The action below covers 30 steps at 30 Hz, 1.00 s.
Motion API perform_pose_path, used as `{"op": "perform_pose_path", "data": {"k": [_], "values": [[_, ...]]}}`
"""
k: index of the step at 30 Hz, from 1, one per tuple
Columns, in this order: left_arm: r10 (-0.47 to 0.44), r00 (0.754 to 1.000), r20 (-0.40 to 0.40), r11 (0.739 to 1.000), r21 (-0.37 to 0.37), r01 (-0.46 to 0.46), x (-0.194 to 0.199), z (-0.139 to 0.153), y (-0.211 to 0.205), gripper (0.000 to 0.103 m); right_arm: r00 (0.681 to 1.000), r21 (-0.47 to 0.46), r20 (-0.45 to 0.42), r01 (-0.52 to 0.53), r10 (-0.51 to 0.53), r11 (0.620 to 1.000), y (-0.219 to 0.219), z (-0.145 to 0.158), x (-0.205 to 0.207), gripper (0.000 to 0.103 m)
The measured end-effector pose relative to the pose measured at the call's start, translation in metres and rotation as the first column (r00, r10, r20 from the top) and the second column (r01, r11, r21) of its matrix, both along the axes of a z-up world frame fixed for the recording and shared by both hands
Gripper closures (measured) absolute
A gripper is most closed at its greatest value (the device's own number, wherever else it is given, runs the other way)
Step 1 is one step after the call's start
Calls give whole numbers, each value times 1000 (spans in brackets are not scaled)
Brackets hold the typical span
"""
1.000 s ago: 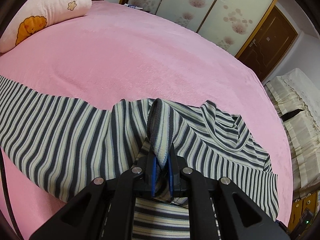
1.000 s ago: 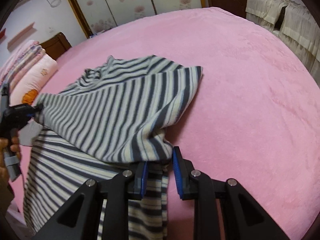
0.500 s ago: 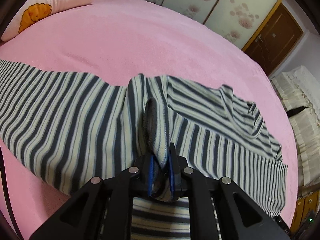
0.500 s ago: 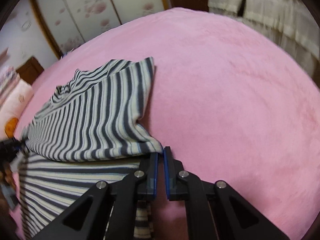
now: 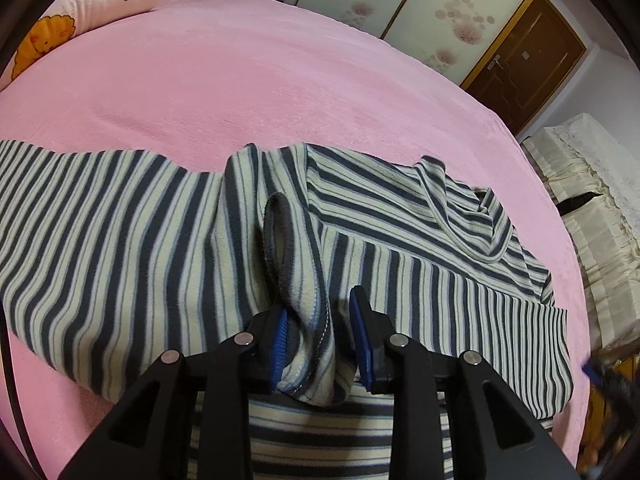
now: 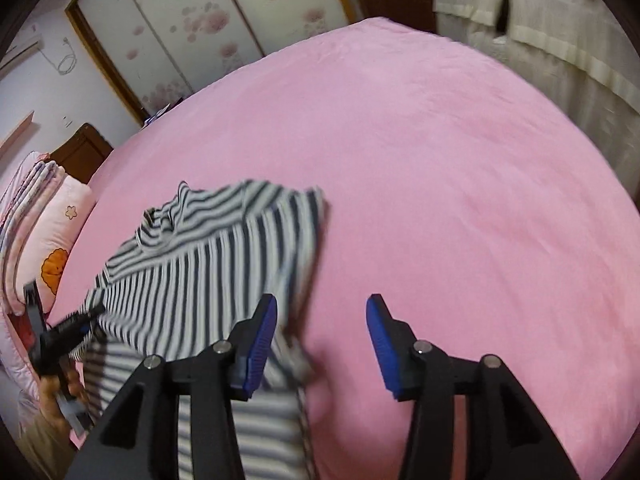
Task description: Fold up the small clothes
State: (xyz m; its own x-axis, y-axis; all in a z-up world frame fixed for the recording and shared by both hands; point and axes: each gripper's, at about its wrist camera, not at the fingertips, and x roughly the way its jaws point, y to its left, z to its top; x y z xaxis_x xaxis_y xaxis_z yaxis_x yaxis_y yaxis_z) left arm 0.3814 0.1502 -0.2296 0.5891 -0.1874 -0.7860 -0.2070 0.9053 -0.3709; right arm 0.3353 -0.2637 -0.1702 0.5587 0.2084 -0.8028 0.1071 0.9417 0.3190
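The left claw (image 5: 320, 334) is opening: its blue pads stand apart with the dark-edged sleeve cuff (image 5: 308, 344) lying loose between them, where half a second ago they pinched it tight. The right claw (image 6: 322, 344) is opening too, wider, and nothing sits between its jaws but pink blanket; a moment back it was shut at the folded corner of the garment, and now it has pulled off to the side of it. Both releases, I judge, mean this fold has been laid down and the cloth is left to rest. The striped long-sleeved top (image 5: 400, 248) lies flat on the pink bed (image 5: 280, 80), near the person's side of it. In the left view its collar (image 5: 472, 220) is toward the right, one sleeve (image 5: 80, 208) runs out full length to the left, and the other is folded back across the body, so the long axis runs left to right across the bed. A pillow with an orange print (image 5: 44, 40) sits well apart, at the bed's far corner.
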Motion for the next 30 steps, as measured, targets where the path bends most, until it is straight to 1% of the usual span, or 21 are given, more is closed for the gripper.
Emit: {"op": "perform_pose_path", "data": {"k": [2, 5, 7, 8, 9, 10, 11, 13, 16, 18, 21, 23, 24, 26, 27, 28, 30], "values": [[-10, 1000, 0, 1000, 0, 10, 1, -1, 0, 77, 1000, 4, -20, -7, 7, 1000, 2, -8, 29, 56], [-29, 1000, 5, 1000, 5, 29, 4, -2, 0, 77, 998, 18, -61, -3, 4, 1000, 3, -22, 59, 56], [-32, 999, 9, 999, 8, 32, 6, -3, 0, 77, 996, 55, -90, -10, 15, 998, 3, -34, 74, 58], [-31, 999, 13, 999, 14, 31, 8, -3, 0, 79, 995, 58, -95, -30, 36, 998, 5, -38, 80, 63], [-29, 999, 16, 999, 19, 29, 8, -3, 1, 89, 994, 41, -89, -57, 60, 998, 10, -39, 82, 93], [-18, 1000, 24, 999, 36, 17, 9, -2, 1, 94, 992, -12, -83, -97, 96, 995, 18, -37, 84, 98], [-6, 999, 37, 999, 48, 4, 9, -1, 2, 94, 993, -74, -62, -108, 103, 991, 24, -33, 83, 98], [4, 999, 54, 998, 61, -7, 7, 0, 2, 94, 993, -148, -14, -116, 115, 982, 31, -25, 83, 98], [-1, 998, 62, 995, 99, -5, 6, -1, -3, 95, 994, -206, 28, -99, 107, 973, 33, -18, 86, 98], [-1, 998, 65, 993, 119, -6, 6, -3, -6, 95, 994, -244, 11, -106, 112, 964, 35, -23, 90, 98], [5, 999, 53, 995, 101, -11, 7, -6, -3, 95, 992, -314, -19, -126, 126, 941, 42, -37, 90, 98], [0, 999, 44, 997, 72, -3, 8, -5, 2, 94, 992, -336, -16, -122, 124, 934, 43, -40, 92, 98], [-6, 999, 33, 999, 44, 5, 9, -4, 6, 92, 993, -337, -16, -114, 115, 935, 43, -40, 91, 98], [-6, 1000, 22, 1000, -5, 7, 7, 0, 15, 87, 995, -336, -18, -99, 99, 937, 42, -38, 90, 94], [-4, 1000, 17, 1000, -27, 5, 6, 1, 19, 79, 996, -328, -21, -89, 87, 940, 41, -35, 88, 85], [2, 1000, 15, 999, -46, -1, 5, 3, 24, 76, 997, -325, -20, -79, 77, 942, 42, -32, 88, 75], [26, 999, 23, 998, -50, -25, -1, 9, 36, 74, 998, -321, 4, -56, 60, 946, 37, -23, 82, 70]]}}
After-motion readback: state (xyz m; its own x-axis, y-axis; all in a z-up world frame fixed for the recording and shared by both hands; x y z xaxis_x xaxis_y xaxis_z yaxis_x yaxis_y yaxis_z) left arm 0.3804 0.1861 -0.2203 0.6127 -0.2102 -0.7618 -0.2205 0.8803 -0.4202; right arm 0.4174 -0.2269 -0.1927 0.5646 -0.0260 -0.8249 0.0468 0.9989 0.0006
